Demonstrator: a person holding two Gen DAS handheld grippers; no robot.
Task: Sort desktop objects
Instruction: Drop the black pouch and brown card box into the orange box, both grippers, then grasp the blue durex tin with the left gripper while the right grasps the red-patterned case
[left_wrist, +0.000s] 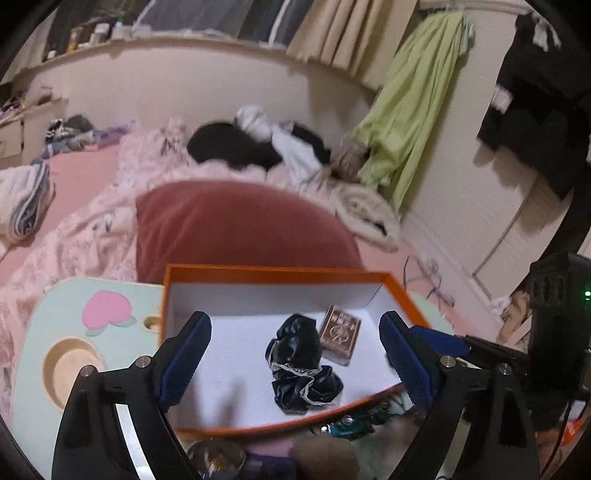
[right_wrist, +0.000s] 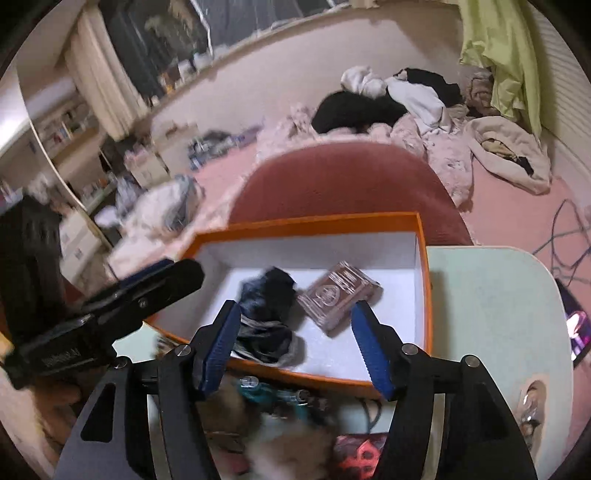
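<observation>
Both hand-held grippers released and empty: left hand-held gripper (left_wrist: 295, 354) spread wide, right hand-held gripper (right_wrist: 293, 349) parted about halfway, nothing between the pads. Already sorted into the orange box (left_wrist: 280, 275) near the far edge of the tabletop (right_wrist: 491, 295): a black scrunchie (left_wrist: 301, 365) and, just beside it, a brown card box (left_wrist: 340, 334), long axis running diagonally toward the box's far right corner. Still unsorted, judging by the blur: small clutter (right_wrist: 280, 397) along the tabletop's near edge, below and behind both sets of fingertips, nearer the right hand-held gripper. Next reach probably backward and down.
</observation>
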